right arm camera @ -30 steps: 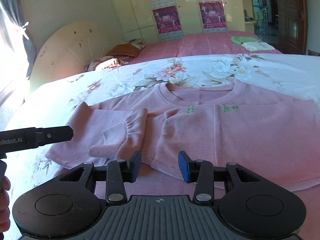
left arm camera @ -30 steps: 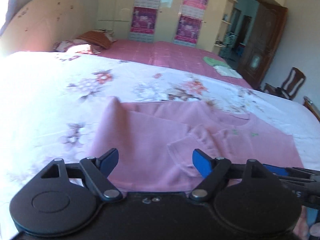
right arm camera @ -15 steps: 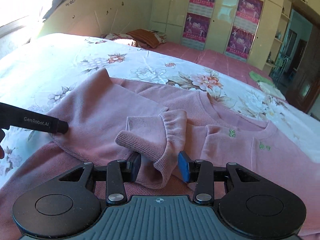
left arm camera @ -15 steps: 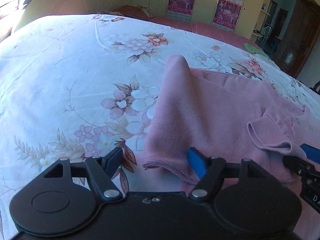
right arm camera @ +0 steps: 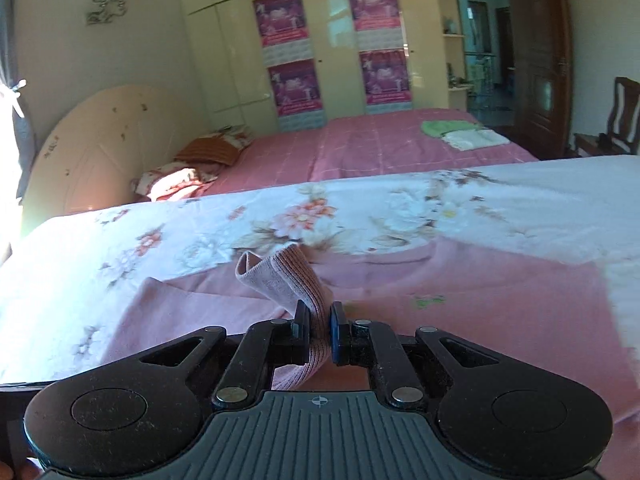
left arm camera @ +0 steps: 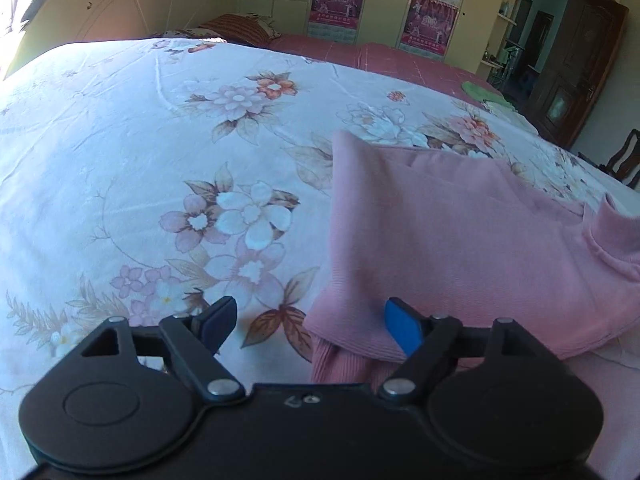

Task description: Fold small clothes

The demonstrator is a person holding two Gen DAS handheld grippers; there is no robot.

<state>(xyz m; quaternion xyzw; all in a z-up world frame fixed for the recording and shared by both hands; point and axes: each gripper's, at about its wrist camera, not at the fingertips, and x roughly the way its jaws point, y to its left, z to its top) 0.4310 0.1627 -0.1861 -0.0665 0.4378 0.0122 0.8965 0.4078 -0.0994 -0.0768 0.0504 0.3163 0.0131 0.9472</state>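
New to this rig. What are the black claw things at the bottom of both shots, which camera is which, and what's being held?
There is no robot arm here. A person holds one handheld two-finger gripper in each hand, and each gripper carries a fisheye camera looking forward along its fingers. So the black shapes at the bottom of each picture are that gripper's own body and fingers.

Left wrist view: the left gripper is open, its blue-padded fingers spread over the near corner of a pink sweater. It grips nothing yet.

Right wrist view: the right gripper is shut on the sweater's ribbed cuff, which stands up out of the jaws.

The sweater lies on a floral bedsheet. Further back, folded green and white cloths sit on a pink bed cover.
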